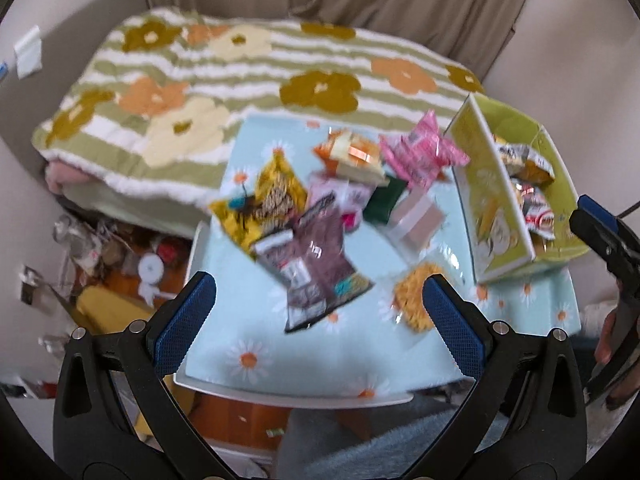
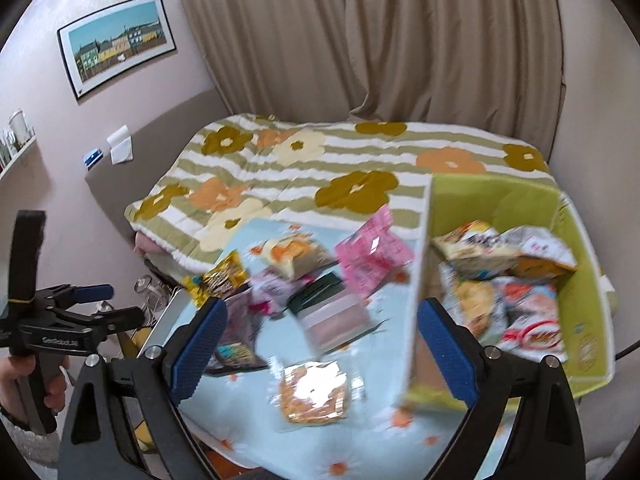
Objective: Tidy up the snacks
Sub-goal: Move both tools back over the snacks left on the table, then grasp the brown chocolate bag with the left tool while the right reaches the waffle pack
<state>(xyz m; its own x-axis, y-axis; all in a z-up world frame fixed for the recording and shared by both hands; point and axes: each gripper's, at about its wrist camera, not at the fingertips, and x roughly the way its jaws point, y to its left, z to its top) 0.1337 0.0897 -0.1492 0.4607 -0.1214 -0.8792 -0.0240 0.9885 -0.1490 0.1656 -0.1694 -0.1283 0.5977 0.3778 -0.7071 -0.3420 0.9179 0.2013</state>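
Several snack packets lie on the table's daisy cloth (image 1: 320,364): a yellow bag (image 1: 264,200), a purple bag (image 1: 316,264), an orange pack (image 1: 348,152), a pink pack (image 1: 420,152), a pink-white box (image 1: 416,216) and a clear packet of yellow crackers (image 1: 412,296). At the right stands a green box (image 1: 496,200) that holds several snacks (image 2: 520,300). My left gripper (image 1: 320,320) hovers open above the purple bag, holding nothing. Over the clear packet (image 2: 312,396) and the green box's near wall (image 2: 416,280), my right gripper (image 2: 324,346) is open and empty.
A bed with a flowered, green-striped blanket (image 1: 240,80) borders the table's far side, with a beige curtain (image 2: 360,40) behind. Jars and clutter (image 1: 112,256) sit on the floor left of the table. A grey fluffy textile (image 1: 380,440) lies at the table's near edge.
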